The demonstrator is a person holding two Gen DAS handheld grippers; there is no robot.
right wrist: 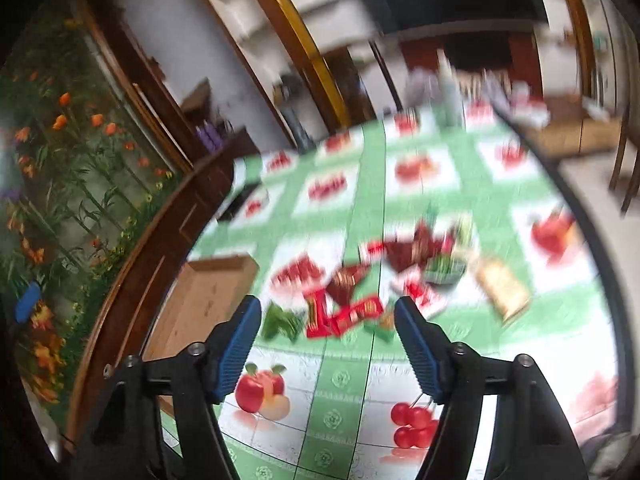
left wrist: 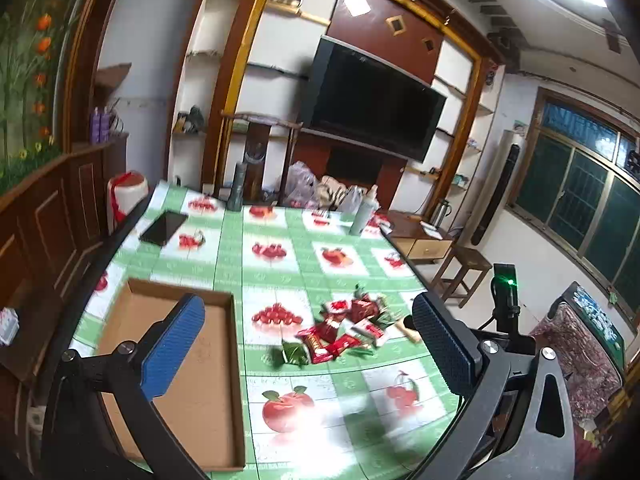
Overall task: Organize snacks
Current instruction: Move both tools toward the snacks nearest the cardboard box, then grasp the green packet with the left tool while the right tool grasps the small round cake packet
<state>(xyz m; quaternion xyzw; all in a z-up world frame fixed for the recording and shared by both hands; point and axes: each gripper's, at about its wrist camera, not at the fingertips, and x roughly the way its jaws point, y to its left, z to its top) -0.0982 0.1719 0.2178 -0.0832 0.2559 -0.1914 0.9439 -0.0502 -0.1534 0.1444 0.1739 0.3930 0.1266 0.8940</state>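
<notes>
Snack pile (left wrist: pixel 344 330) mid-tabletop (left wrist: pixel 280 280), tray (left wrist: pixel 208 380) at left edge, left tool (left wrist: pixel 308 320) and right tool (right wrist: pixel 328 316) both apart, empty.

The table cover (left wrist: pixel 280 276) appeared as a glossy, smooth plastic sheet printed with fruit, showing light reflections. The tray (left wrist: pixel 208 360) was matt brown cardboard with raw-cut edges, while the snack packets (left wrist: pixel 344 332) were shiny foil or plastic wrappers, red and green. Pads (left wrist: pixel 176 344) on the left gripper (left wrist: pixel 304 344) were blue, ribbed and rubber-like on matt black plastic arms with bright metal screws; the cabinet (left wrist: pixel 60 208) was polished dark wood.
</notes>
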